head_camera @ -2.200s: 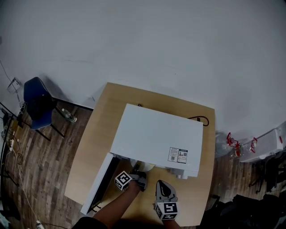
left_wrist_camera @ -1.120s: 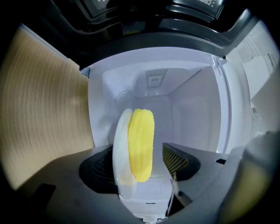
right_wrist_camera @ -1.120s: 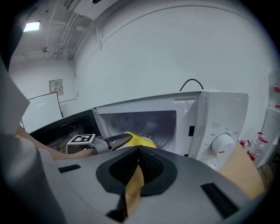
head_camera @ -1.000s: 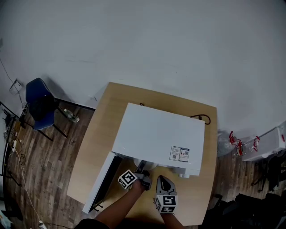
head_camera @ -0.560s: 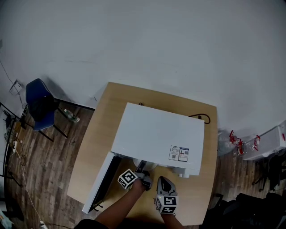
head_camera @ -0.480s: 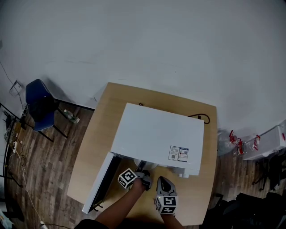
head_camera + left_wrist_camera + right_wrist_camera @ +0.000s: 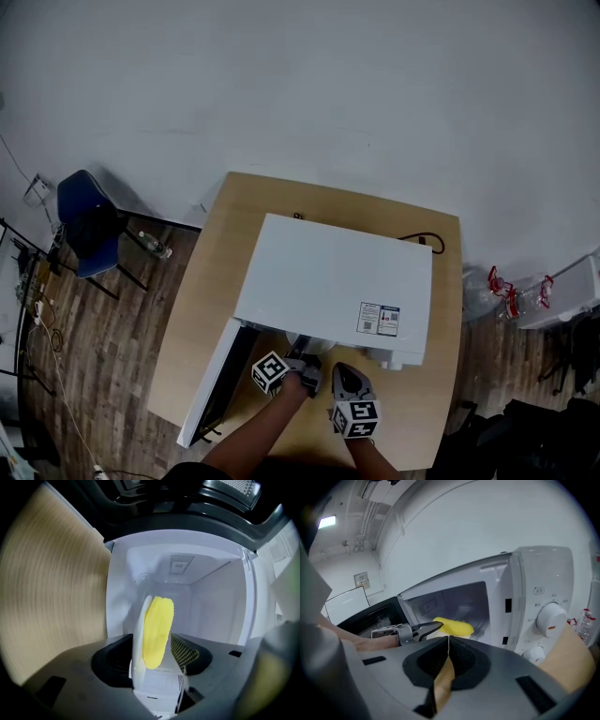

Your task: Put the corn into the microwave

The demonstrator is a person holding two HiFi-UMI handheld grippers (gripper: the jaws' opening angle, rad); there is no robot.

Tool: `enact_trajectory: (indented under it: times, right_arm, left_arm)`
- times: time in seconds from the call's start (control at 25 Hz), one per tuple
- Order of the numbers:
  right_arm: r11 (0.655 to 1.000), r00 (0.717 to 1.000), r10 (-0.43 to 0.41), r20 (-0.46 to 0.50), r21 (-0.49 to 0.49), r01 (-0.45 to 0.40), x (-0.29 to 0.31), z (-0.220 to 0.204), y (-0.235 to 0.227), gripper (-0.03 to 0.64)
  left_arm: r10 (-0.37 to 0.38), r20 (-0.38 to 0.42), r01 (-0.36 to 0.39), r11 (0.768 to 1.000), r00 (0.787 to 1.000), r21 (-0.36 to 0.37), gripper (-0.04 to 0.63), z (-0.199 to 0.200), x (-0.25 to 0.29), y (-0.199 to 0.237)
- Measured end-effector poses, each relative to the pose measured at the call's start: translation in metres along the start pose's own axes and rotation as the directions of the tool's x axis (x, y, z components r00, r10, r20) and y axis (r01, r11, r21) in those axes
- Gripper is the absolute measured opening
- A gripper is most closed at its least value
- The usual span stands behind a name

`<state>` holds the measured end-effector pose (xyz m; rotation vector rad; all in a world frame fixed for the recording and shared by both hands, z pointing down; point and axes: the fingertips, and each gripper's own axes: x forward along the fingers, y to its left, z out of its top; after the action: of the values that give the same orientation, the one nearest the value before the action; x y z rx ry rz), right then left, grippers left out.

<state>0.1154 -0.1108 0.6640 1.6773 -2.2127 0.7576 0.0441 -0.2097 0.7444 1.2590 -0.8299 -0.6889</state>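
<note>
We are reaching the left claw (image 7: 155, 662) into the open microwave (image 7: 333, 281) on the tabletop (image 7: 211, 272), its door (image 7: 214, 380) swung out at the left. The claw's jaws have just been closing but are standing wide, astride the near rim of a white plate (image 7: 138, 653) without pressing it. The corn (image 7: 157, 630) is lying on that plate, inside the cavity. We are holding the right claw (image 7: 449, 641) fully closed and empty, just right of the left 1.

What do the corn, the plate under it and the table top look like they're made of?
Corn: even matte yellow with no distinct kernels showing, so likely a plastic or foam replica.
Plate: smooth white with a thin rim, ceramic or melamine; the look doesn't settle which.
Table: pale, matte wood-grain surface, probably laminate.
</note>
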Motion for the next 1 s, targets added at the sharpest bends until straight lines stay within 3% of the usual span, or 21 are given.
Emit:
enact_trajectory:
  times: [0.12, 0.4, 1.0]
  right_arm:
    - [0.997, 0.999, 0.051, -0.001, 0.055, -0.051, 0.014, -0.004, 0.000, 0.063]
    - [0.979, 0.999, 0.049, -0.020, 0.200, -0.044, 0.041, -0.021, -0.012, 0.109]
    - [0.892, 0.996, 0.082, -0.029, 0.448, -0.061, 0.071, -0.037, -0.018, 0.108]
  left_arm:
    - [-0.034, -0.007, 0.033, 0.999, 0.999, -0.032, 0.249, 0.001, -0.001, 0.000]
    - [-0.132, -0.014, 0.129, 0.985, 0.991, -0.111, 0.249, 0.001, -0.004, -0.007]
    - [-0.167, -0.045, 0.161, 0.979, 0.985, -0.123, 0.247, 0.001, -0.007, -0.009]
